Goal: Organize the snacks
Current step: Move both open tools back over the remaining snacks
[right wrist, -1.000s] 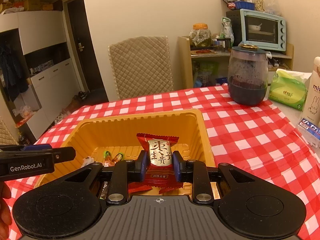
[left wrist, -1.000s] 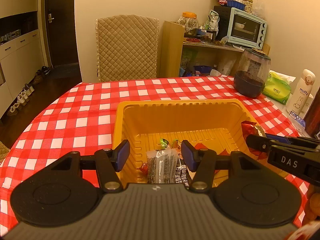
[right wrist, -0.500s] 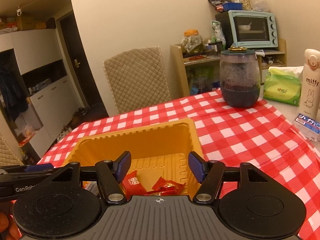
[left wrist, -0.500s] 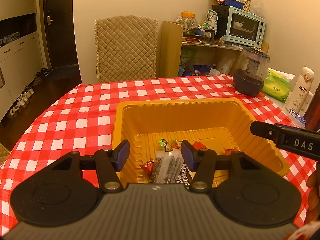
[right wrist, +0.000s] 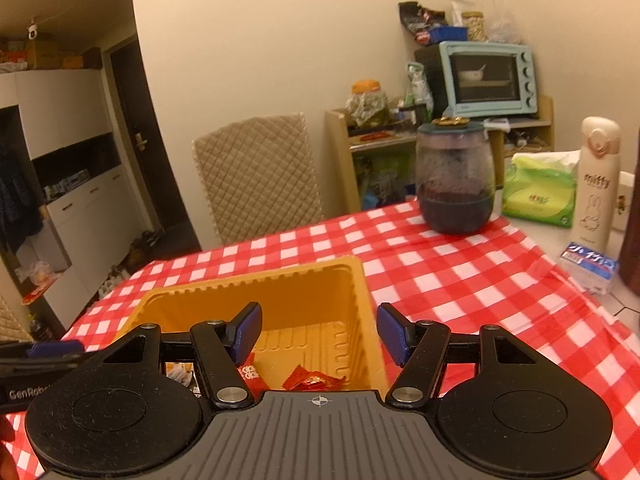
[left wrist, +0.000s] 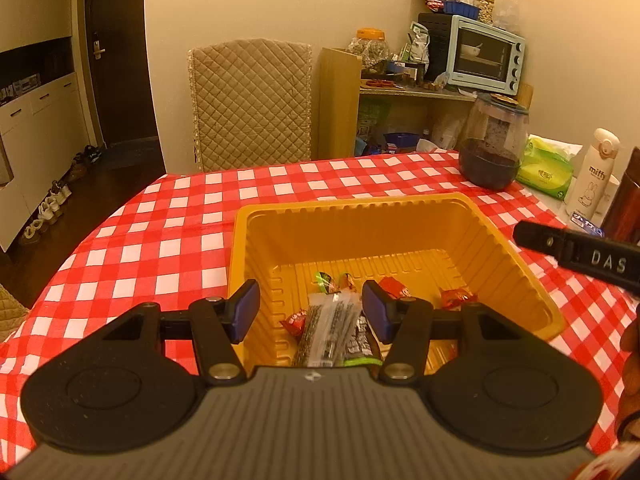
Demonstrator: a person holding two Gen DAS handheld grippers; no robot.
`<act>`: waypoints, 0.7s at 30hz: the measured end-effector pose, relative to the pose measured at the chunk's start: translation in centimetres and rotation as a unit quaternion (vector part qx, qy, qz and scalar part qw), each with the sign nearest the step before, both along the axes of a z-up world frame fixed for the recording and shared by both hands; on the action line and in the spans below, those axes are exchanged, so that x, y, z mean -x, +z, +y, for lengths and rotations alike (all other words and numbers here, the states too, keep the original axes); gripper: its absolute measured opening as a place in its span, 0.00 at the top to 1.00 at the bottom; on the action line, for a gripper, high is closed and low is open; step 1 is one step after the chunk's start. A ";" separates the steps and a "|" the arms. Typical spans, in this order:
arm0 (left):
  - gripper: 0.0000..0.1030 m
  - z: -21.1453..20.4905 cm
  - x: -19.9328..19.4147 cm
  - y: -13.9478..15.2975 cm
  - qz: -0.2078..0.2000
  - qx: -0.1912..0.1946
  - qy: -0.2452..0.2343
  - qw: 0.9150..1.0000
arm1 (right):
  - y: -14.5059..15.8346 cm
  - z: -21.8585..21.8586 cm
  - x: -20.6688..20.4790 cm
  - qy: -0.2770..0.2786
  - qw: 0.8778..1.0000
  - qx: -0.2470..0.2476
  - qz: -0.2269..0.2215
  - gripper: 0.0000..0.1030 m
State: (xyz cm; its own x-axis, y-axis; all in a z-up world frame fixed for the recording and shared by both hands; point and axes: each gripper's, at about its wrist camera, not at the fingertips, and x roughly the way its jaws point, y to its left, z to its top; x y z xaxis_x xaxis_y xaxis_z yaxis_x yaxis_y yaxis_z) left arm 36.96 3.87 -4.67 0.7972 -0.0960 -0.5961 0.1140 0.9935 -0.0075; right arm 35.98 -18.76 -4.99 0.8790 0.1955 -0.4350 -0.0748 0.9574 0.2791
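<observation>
The left claw [left wrist: 310, 310] is spread wide and holds nothing; it hangs low in the frame over the near end of the yellow tray [left wrist: 520, 264], its blue pads framing the heap below. The right claw [right wrist: 318, 334] is spread just as wide and also empty, poised above the tray's right wall [right wrist: 360, 304] at the bottom centre of its own view.

Between the left pads lies a clear packet of dark sticks [left wrist: 326, 330], with a red candy [left wrist: 296, 322] at its left edge and green-wrapped sweets [left wrist: 326, 282] just beyond. Further right on the tray floor sit two more red candies [left wrist: 394, 288] — one of them [left wrist: 456, 298] nearer the right wall. The snacks, then, are gathered in the tray (its tall walls keep loose wrappers from sliding off), which stands on the red checked cloth [left wrist: 160, 240].

Toward the upper right stand a dark jar [right wrist: 454, 184], a green tissue pack [right wrist: 536, 192] and a white bottle [right wrist: 596, 184] — well apart from the tray. With both claws empty, fetching another snack seems the likely next step.
</observation>
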 end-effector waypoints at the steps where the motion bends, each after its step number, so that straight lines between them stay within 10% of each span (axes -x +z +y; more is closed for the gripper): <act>1: 0.49 0.0 0.4 0.1 -0.002 -0.001 0.000 1.000 | 0.2 -0.1 0.3 -0.001 1.000 0.000 -0.002 0.38; 21: 0.39 0.4 11.8 0.9 -0.003 0.012 0.018 1.000 | 1.1 -3.4 9.9 -0.022 1.000 0.001 0.014 0.38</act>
